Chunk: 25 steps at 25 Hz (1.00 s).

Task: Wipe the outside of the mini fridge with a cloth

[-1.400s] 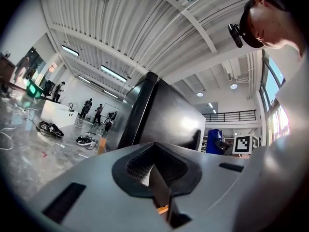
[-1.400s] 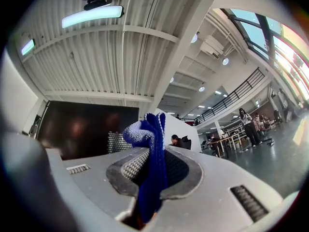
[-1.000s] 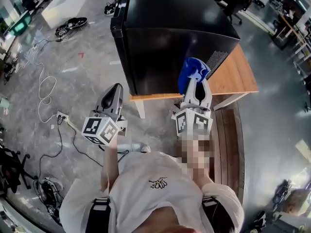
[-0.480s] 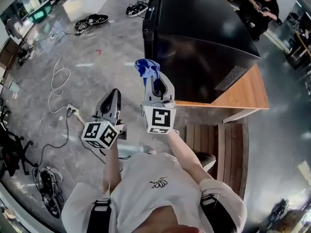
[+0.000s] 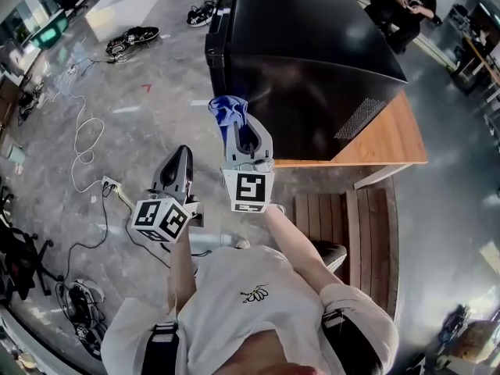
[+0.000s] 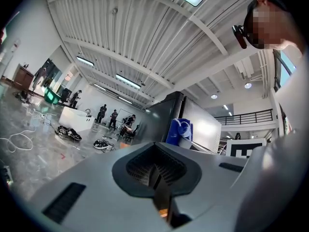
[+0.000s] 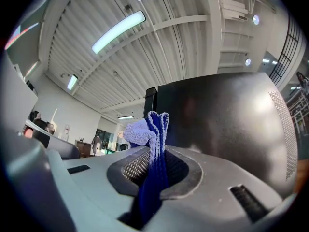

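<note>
Two grippers in play. Nearest, left gripper (image 5: 180,158) hangs low, jaws pressed together on nothing. Next, right gripper (image 5: 248,131) is clenched on the cloth (image 7: 153,144), which pokes past the jaw tips, mini fridge (image 5: 312,61) just beyond them, contact unclear. Best bet: push the bunch flat onto the side panel, keep the clamp tight, overlap strokes so hard tips never scrape. Cloth is blue ribbed microfibre, a soft lump; fridge boxy, glossy black; wooden table (image 5: 387,143) under it, farthest from the jaws.
</note>
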Each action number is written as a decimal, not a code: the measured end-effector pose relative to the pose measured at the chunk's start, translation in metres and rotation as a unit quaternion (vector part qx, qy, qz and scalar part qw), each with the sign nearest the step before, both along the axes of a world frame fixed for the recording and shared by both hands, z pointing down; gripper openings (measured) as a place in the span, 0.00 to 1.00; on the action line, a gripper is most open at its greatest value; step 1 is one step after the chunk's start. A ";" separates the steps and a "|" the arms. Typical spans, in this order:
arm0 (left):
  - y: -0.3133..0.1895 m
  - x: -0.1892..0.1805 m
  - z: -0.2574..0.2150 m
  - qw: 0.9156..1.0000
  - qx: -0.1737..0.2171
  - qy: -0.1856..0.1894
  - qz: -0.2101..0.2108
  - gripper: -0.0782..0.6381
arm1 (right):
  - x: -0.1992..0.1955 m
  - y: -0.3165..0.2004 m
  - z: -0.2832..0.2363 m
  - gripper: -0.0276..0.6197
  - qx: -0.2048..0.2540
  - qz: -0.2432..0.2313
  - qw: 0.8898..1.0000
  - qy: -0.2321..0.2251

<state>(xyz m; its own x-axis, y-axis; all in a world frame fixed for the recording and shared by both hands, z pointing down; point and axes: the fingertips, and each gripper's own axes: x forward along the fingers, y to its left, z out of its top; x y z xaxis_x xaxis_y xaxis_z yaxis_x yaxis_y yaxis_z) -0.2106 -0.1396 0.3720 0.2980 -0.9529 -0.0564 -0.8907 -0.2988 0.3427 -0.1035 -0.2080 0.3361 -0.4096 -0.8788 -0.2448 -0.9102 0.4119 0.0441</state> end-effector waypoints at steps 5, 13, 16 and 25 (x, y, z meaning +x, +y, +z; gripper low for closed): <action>-0.008 0.016 0.000 1.000 0.000 -0.003 0.018 0.12 | 0.029 0.001 0.000 0.14 0.011 0.028 1.000 0.005; -0.018 0.038 -0.003 0.999 0.003 -0.009 0.039 0.12 | 0.095 -0.004 0.005 0.14 0.016 0.085 0.996 0.014; -0.021 0.042 -0.003 0.999 0.002 -0.009 0.042 0.12 | 0.119 -0.005 0.005 0.14 0.023 0.107 0.994 0.023; -0.031 0.080 0.001 0.996 -0.003 -0.011 0.083 0.12 | 0.184 -0.008 0.003 0.14 0.019 0.161 0.987 0.012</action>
<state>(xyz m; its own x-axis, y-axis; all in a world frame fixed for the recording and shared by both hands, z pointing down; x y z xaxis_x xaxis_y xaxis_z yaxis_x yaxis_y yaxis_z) -0.1304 -0.1709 0.3731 0.4530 -0.8905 -0.0430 -0.8360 -0.4411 0.3264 0.0810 -0.2157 0.3394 -0.1166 -0.9547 -0.2736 -0.9921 0.0993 0.0765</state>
